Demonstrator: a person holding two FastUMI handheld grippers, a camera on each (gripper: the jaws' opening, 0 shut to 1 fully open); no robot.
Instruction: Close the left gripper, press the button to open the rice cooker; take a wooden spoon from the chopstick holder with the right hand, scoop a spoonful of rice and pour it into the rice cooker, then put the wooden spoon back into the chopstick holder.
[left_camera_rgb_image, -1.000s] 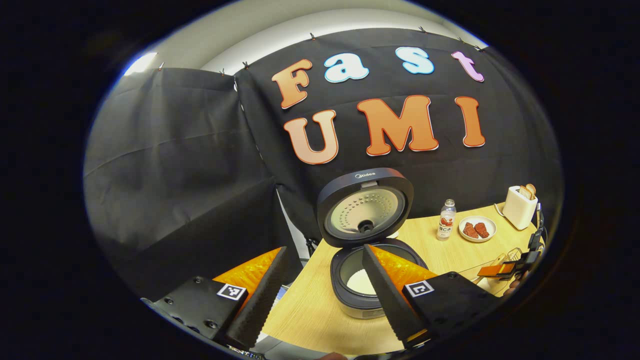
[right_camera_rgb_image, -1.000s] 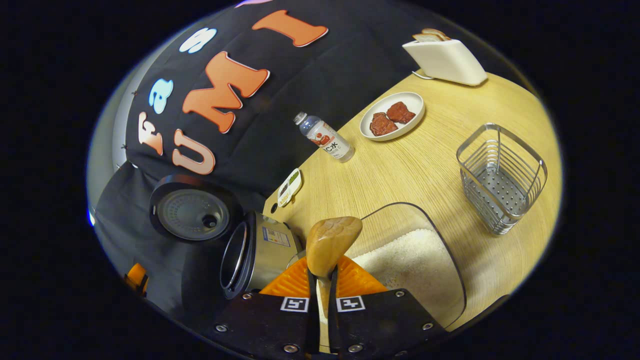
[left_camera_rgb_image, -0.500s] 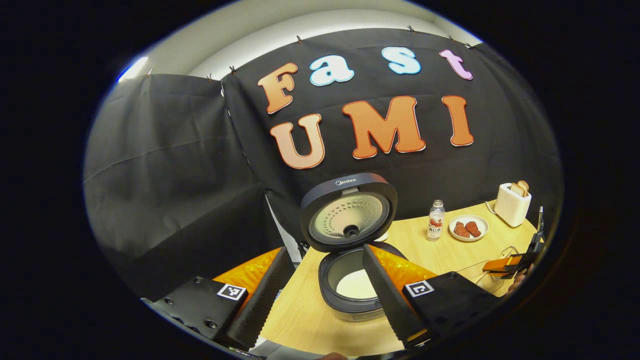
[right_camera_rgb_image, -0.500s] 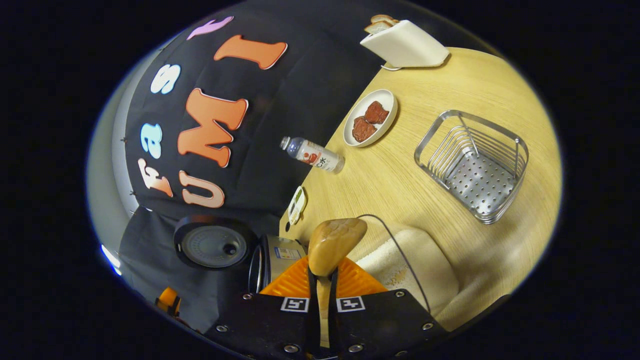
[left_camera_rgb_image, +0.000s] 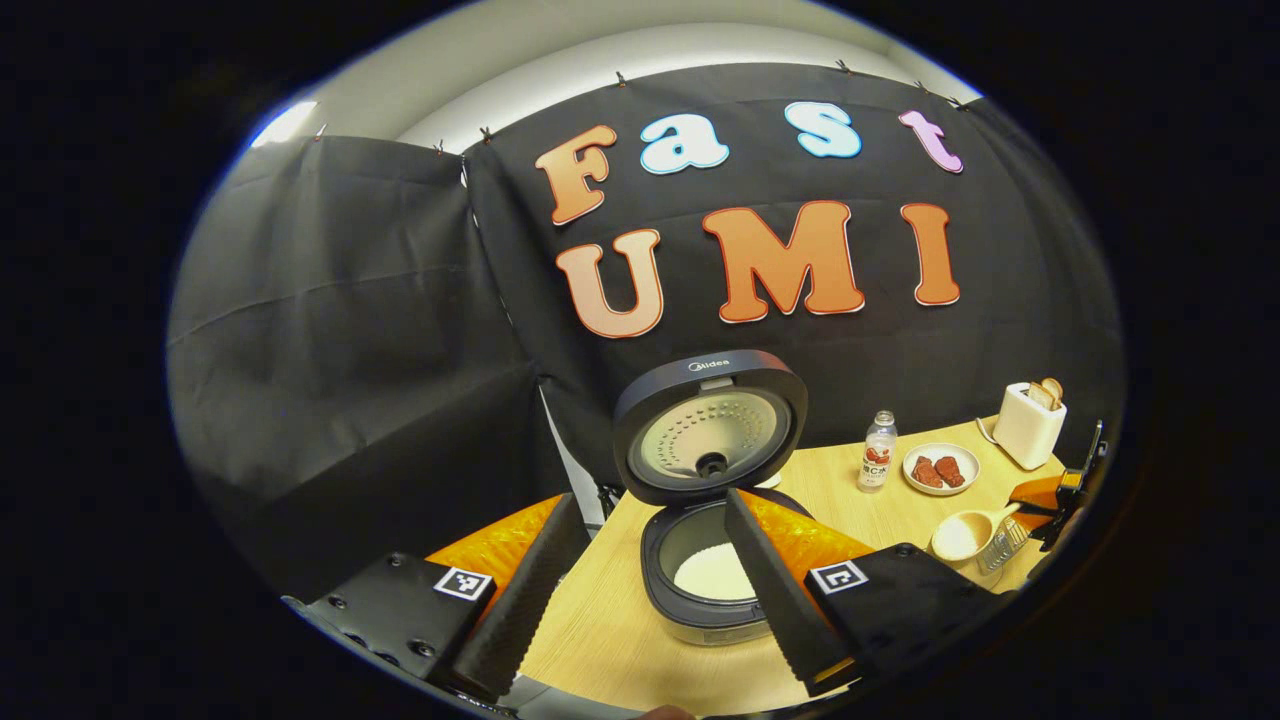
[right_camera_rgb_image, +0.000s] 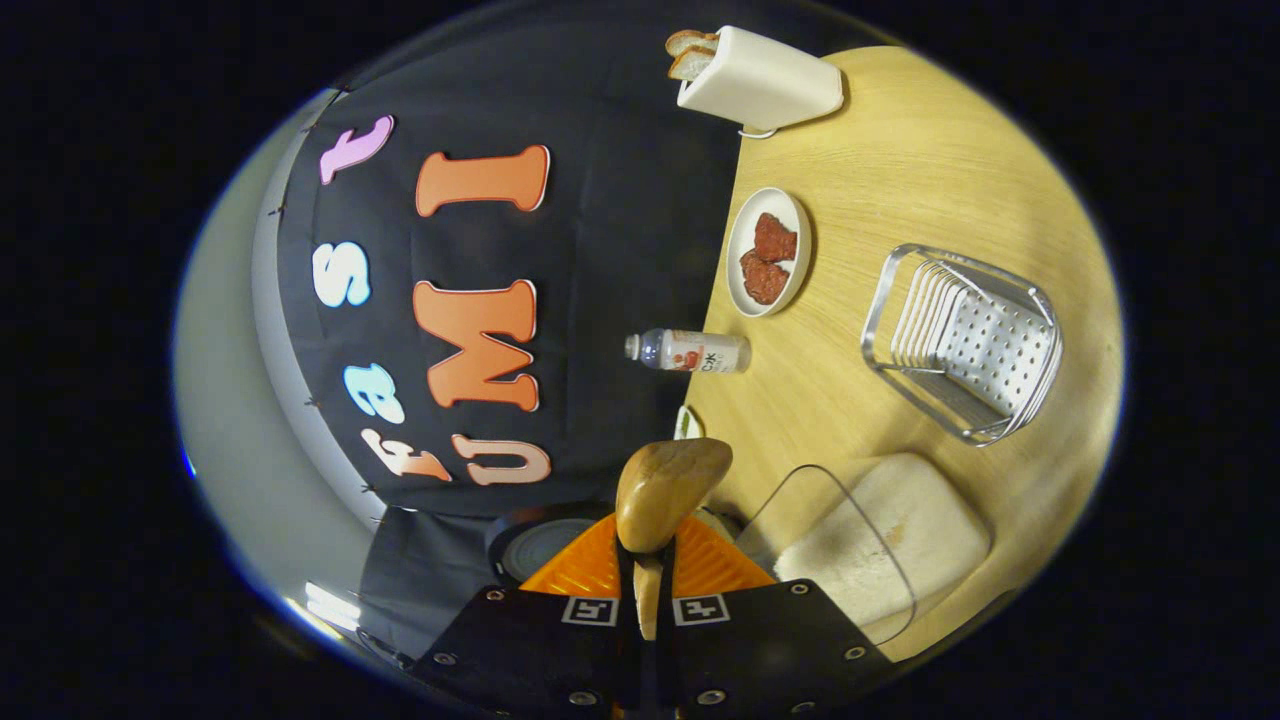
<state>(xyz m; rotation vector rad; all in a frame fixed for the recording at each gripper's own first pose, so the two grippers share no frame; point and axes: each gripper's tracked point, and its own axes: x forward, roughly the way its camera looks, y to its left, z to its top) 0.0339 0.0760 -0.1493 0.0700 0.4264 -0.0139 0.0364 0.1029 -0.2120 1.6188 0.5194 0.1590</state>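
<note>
The rice cooker (left_camera_rgb_image: 715, 600) stands open on the table, lid (left_camera_rgb_image: 710, 425) upright, white rice in its pot. My left gripper (left_camera_rgb_image: 645, 590) hangs open in front of it, holding nothing. My right gripper (right_camera_rgb_image: 645, 555) is shut on the handle of the wooden spoon (right_camera_rgb_image: 665, 490), whose bowl sticks out past the fingers. The view is rolled sideways above the clear rice container (right_camera_rgb_image: 880, 545). The wire chopstick holder (right_camera_rgb_image: 965, 345) stands beyond it with nothing inside. In the left gripper view the right gripper (left_camera_rgb_image: 1060, 490) holds the wooden spoon (left_camera_rgb_image: 958, 537) at the far right.
On the wooden table (right_camera_rgb_image: 900, 170) stand a white toaster (right_camera_rgb_image: 755, 80) with bread, a plate (right_camera_rgb_image: 768, 250) with two red pieces, and a small bottle (right_camera_rgb_image: 690, 352). The same bottle (left_camera_rgb_image: 878, 452) and plate (left_camera_rgb_image: 940, 468) sit right of the cooker.
My right gripper has rolled further with the spoon and moved over the rice container; the spoon has come into the left gripper view. The left gripper only swayed slightly, staying open.
</note>
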